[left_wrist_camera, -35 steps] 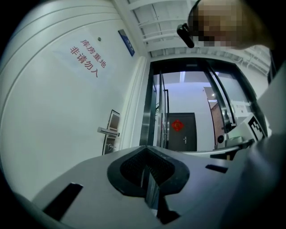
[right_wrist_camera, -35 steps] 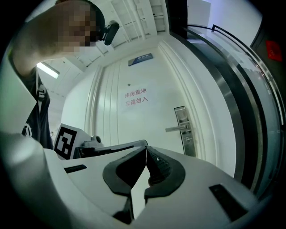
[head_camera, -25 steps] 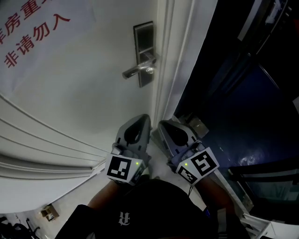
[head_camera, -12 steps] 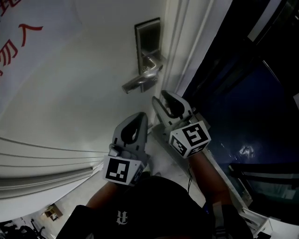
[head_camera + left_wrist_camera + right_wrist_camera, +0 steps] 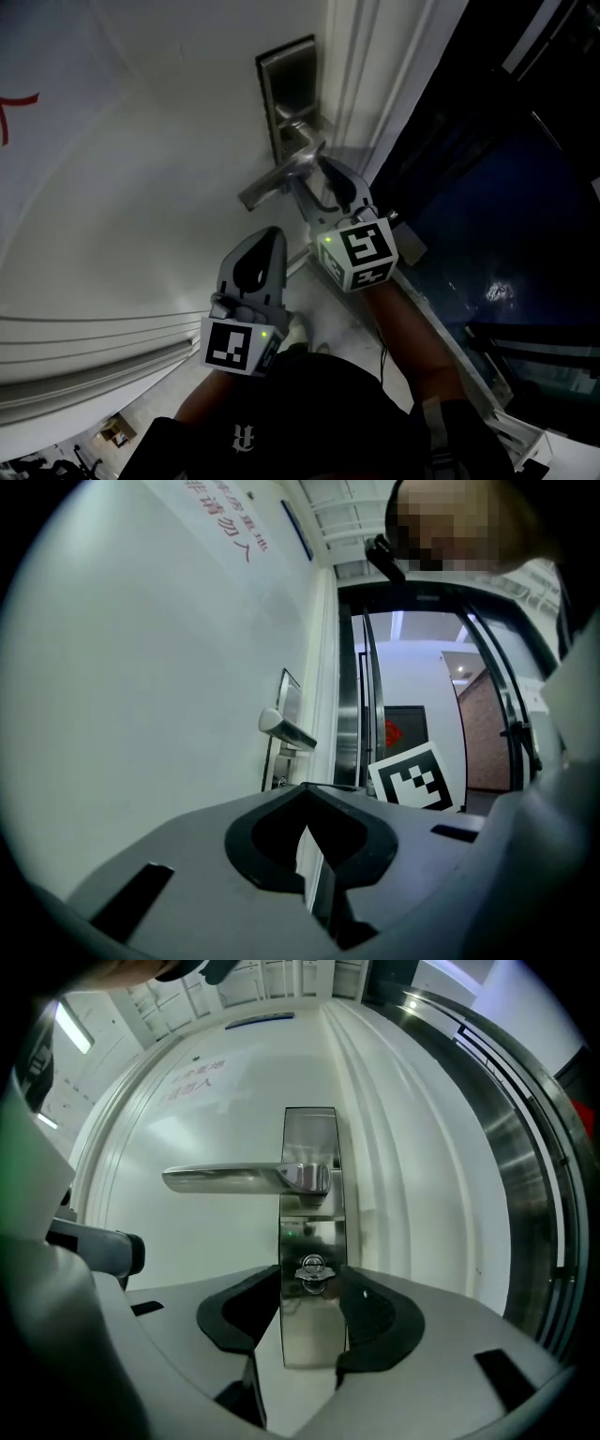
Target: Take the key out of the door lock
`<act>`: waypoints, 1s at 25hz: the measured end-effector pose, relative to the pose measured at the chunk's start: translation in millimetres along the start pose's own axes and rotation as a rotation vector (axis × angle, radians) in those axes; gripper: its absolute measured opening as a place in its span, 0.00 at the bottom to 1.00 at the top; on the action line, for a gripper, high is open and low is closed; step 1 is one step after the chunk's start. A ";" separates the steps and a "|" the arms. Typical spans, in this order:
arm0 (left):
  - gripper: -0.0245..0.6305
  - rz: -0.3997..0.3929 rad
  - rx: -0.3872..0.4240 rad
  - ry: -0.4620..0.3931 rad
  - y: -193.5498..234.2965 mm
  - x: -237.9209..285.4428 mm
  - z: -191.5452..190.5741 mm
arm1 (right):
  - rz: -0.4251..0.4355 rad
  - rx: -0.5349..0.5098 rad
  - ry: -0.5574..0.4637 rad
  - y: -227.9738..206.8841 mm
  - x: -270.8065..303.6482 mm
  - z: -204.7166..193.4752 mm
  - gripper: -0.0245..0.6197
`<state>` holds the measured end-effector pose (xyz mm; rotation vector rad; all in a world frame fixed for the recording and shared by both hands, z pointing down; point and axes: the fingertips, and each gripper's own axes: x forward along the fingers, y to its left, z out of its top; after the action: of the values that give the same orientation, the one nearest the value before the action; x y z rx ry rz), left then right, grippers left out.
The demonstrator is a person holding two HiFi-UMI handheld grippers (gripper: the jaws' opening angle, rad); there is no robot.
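A small silver key point(image 5: 312, 1269) sticks out of the steel lock plate point(image 5: 310, 1227) below the lever handle point(image 5: 239, 1178) on the white door. My right gripper point(image 5: 311, 1284) is level with the key and its jaws are opening. The key shows in the gap between them, and neither pad presses on it. In the head view the right gripper point(image 5: 315, 172) reaches up under the handle point(image 5: 274, 184) and hides the key. My left gripper point(image 5: 269, 234) hangs lower and to the left, shut and holding nothing, and is away from the lock plate point(image 5: 286, 84).
The white door point(image 5: 141, 187) carries a sign with red characters point(image 5: 14, 108). The door frame point(image 5: 361, 75) runs just right of the lock. Dark glass panels point(image 5: 506, 187) stand to the right. In the left gripper view the handle point(image 5: 286, 729) is ahead, with the right gripper's marker cube point(image 5: 417, 778) beside it.
My right gripper has risen from beside the left one up to the lock, and its jaws have gone from shut to parted. The left gripper has barely moved.
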<state>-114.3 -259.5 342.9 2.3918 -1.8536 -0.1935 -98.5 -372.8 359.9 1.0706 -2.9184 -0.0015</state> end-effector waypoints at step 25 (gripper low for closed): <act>0.05 -0.005 -0.005 0.002 4.1 4.6 -1.7 | -0.061 -0.017 -0.023 -6.6 -5.5 5.2 0.25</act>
<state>-116.9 -265.0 345.1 2.3923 -1.8445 -0.1957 -90.2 -374.3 354.4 1.1638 -2.8992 -0.0397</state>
